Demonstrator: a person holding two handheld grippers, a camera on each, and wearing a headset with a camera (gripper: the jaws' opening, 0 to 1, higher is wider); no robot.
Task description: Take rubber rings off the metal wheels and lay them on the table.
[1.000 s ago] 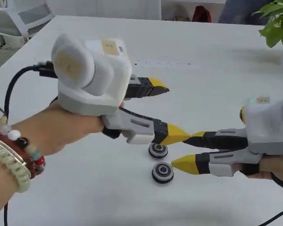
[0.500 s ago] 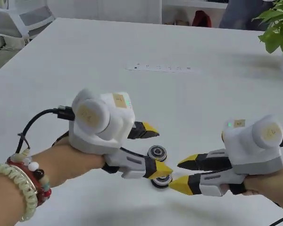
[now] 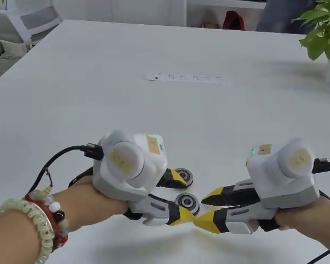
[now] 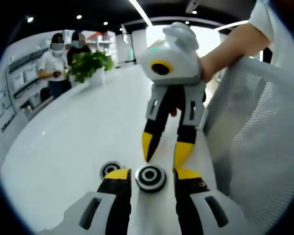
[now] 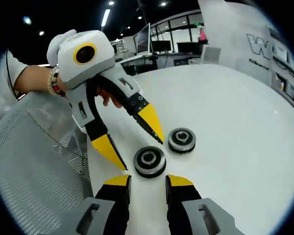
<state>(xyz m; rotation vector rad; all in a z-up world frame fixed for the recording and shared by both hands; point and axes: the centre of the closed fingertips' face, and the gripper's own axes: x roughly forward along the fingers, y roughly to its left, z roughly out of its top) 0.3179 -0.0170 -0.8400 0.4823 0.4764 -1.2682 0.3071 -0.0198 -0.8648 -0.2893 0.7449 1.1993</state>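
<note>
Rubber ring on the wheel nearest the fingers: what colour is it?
Black rubber ring, silvery metal wheel; clearest in the right gripper view.

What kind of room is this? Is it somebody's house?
Probably an office or showroom, not a house. There's a big white table with a power strip on it, a mesh office chair, a green plant, and rows of ceiling lights.

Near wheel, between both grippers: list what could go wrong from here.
1. The left gripper and right gripper, both open, face tip to tip at the near wheel; jaws may collide.
2. The far wheel lies close by; a jaw could knock it.
3. The near wheel lies loose on the table and may skid when pinched.
</note>
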